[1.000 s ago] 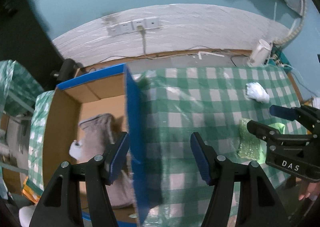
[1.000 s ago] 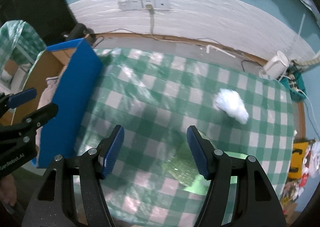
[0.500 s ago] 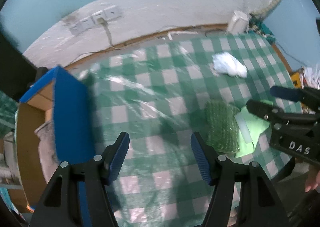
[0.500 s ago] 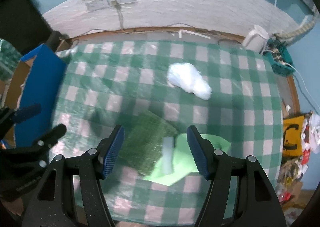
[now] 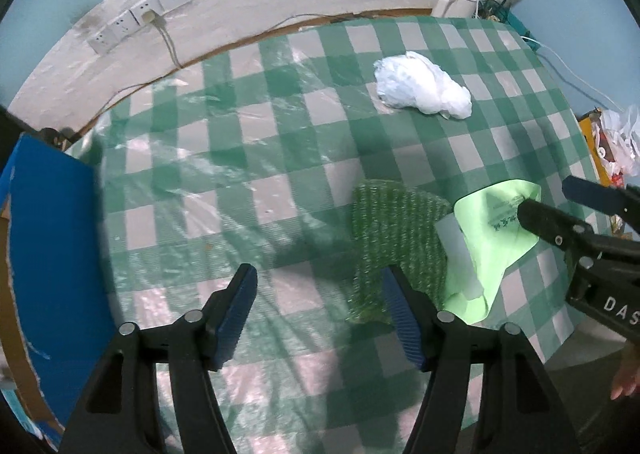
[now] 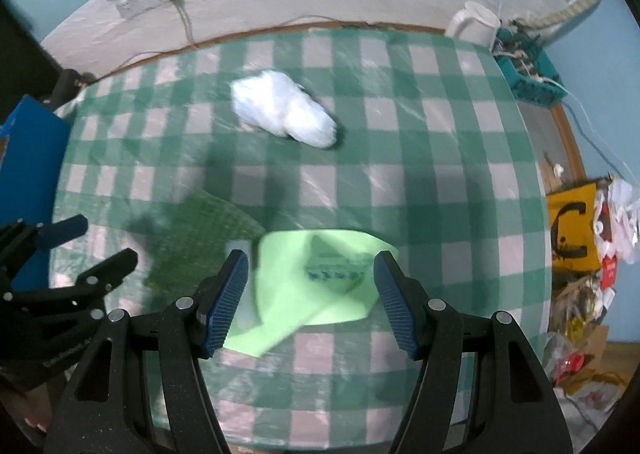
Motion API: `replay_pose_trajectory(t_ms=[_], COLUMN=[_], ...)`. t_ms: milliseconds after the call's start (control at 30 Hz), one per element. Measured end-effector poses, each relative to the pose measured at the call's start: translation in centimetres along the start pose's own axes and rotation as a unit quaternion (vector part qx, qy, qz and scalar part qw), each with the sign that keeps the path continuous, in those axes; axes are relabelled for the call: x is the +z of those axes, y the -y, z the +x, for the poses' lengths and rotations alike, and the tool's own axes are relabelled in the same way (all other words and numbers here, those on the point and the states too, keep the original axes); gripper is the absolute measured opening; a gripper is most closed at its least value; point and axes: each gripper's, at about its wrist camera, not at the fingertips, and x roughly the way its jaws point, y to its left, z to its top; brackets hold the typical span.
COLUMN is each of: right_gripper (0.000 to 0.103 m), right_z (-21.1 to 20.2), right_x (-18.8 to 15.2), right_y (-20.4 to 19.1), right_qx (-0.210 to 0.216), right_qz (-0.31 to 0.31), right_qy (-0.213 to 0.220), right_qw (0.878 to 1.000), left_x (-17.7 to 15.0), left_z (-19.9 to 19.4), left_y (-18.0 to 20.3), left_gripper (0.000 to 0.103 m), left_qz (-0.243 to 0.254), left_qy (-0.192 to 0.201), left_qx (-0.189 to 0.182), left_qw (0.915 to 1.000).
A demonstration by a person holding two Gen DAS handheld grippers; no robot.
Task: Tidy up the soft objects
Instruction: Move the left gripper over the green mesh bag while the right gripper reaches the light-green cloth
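Three soft things lay loose on the desk [image 5: 280,142], so the sorting looked far from finished. A crumpled white bag [image 5: 420,88] sat toward one o'clock in the left wrist view, well apart from the rest. A dark green knitted cloth [image 5: 396,238] lay at three o'clock of the left gripper [image 5: 320,310], touching a light green cloth [image 6: 316,286] whose edge overlapped it.

The blue-walled cardboard box [image 5: 48,254] stood at nine o'clock, at the desk's edge; its inside was hidden, so nothing could be said of what it held.

Both sets of jaws stood wide apart and empty. The right gripper [image 6: 310,296] hung over the light green cloth, its jaws straddling it, which suggested that piece would be taken first. All three items, judging by this, remained to be gathered.
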Motion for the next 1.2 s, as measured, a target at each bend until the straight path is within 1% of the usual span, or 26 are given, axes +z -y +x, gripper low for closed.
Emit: replay_pose_trajectory(t_ms=[100,200,300,500,600,733,900,967,1100,1200], right_gripper=[0.066,0.066,0.066,0.066,0.066,0.066,0.066,0.066,0.067,0.068], right_z=[0.9,1.6,2.2,3.2,4.0,4.9,5.9,6.2,6.4,6.5], right_x=[-0.3,-0.4,-0.5,-0.7,-1.0,-1.1,-1.0,-1.0,-1.3,-1.6], right_y=[1.0,1.6,2.1,2.7,3.1,3.3,3.2,3.2,2.9,2.0], right_qx=[-0.005,-0.010,-0.012,-0.012,-0.002,0.011,0.018,0.008,0.000,-0.015], right_qz=[0.006,0.008,0.012,0.009,0.012,0.011,0.000,-0.003,-0.012,-0.030], right_qy=[-0.010,-0.022,-0.029,-0.040,-0.047,-0.053,-0.060,-0.062,-0.059,-0.059], right_qw=[1.000,1.000,0.999,0.999,0.999,0.998,0.998,0.998,0.998,0.998], left_x=[0.2,0.5,0.7,1.2,1.3,1.4,1.2,1.2,1.0,0.9], left_z=[0.6,1.3,1.8,3.1,3.8,4.5,4.8,4.9,4.7,4.7], left_y=[0.8,1.8,2.6,3.0,3.2,3.5,5.1,5.4,5.4,5.3], left_gripper=[0.071,0.071,0.071,0.071,0.071,0.071,0.071,0.072,0.072,0.072], left_qz=[0.005,0.023,0.036,0.027,0.028,0.024,0.047,0.054,0.054,0.060], left_qy=[-0.004,-0.009,-0.013,-0.029,-0.035,-0.047,-0.047,-0.044,-0.040,-0.035], left_qx=[-0.004,-0.008,-0.004,-0.016,-0.009,-0.018,-0.005,0.005,-0.001,-0.005], left_qw=[1.0000,0.9997,0.9992,0.9991,0.9990,0.9985,0.9978,0.9976,0.9977,0.9975])
